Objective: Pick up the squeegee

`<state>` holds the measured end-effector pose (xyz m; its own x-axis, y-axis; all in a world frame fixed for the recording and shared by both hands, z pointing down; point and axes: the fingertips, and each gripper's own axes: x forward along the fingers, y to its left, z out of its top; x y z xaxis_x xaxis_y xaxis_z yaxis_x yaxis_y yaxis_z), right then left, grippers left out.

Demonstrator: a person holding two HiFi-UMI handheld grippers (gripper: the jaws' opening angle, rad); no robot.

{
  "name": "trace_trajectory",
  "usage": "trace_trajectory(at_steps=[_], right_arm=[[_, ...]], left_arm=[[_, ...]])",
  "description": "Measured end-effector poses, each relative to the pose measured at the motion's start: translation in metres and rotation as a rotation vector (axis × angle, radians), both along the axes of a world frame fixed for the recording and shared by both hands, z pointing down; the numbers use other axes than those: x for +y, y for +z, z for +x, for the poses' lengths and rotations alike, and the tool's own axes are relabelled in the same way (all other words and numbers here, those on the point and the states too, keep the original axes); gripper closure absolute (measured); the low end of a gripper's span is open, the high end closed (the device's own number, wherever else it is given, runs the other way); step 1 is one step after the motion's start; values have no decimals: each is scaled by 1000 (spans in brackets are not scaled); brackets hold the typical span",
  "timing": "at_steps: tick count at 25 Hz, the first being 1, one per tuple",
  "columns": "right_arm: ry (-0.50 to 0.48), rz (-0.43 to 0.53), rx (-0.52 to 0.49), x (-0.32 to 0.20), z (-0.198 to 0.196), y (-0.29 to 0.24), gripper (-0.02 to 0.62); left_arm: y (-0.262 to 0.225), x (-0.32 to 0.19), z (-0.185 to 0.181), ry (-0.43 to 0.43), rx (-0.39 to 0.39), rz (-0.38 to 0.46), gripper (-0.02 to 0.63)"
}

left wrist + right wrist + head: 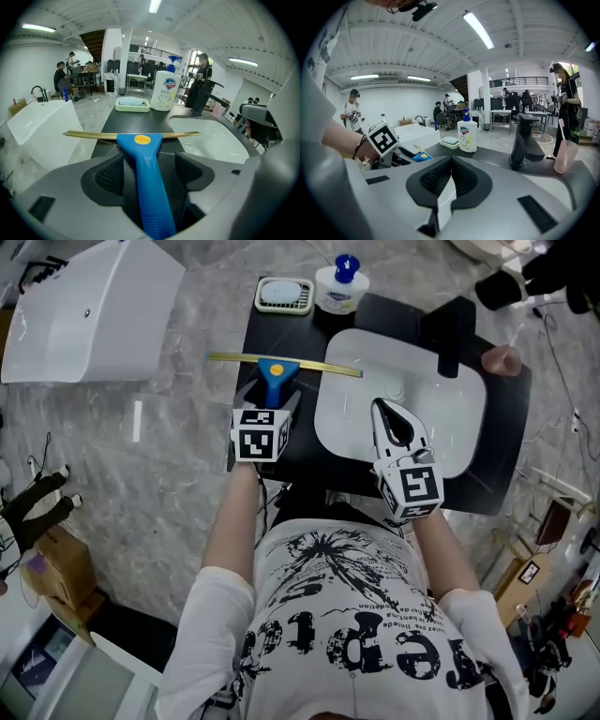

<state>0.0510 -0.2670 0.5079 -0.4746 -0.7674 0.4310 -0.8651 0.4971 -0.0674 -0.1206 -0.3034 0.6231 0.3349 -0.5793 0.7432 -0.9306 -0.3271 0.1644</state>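
The squeegee (pixel 279 366) has a blue handle with a yellow dot and a long brass-coloured blade. It lies across the left part of the black counter (pixel 281 334), and the blade's left end sticks out past the counter edge. My left gripper (pixel 272 397) is shut on the squeegee (pixel 143 154): the handle runs back between the two dark pads (pixel 110 176). I cannot tell whether the squeegee touches the counter. My right gripper (pixel 386 411) hovers over the white sink (pixel 450 418), shut with nothing in it; its pads (pixel 436 180) meet in the middle.
A green soap dish (pixel 284 295) and a hand-soap pump bottle (pixel 340 287) stand at the counter's back. A black faucet (pixel 450 334) and a pink cup (pixel 502 359) stand behind the sink. A white basin (pixel 84 310) sits on the floor at the left.
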Motion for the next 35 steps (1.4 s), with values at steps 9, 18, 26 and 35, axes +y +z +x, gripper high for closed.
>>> trace_trajectory(at_steps=[9, 18, 26, 35], right_arm=[[27, -23, 6, -7, 2, 5, 580], [50, -26, 19, -3, -2, 0, 580], [68, 18, 28, 7, 2, -19, 580], [86, 118, 18, 27, 2, -72, 580]], left_arm=[[12, -8, -14, -69, -94, -5, 394], [8, -1, -15, -104, -93, -34, 459], [-28, 11, -23, -130, -86, 67, 463], [-126, 29, -31, -147, -55, 274, 463]])
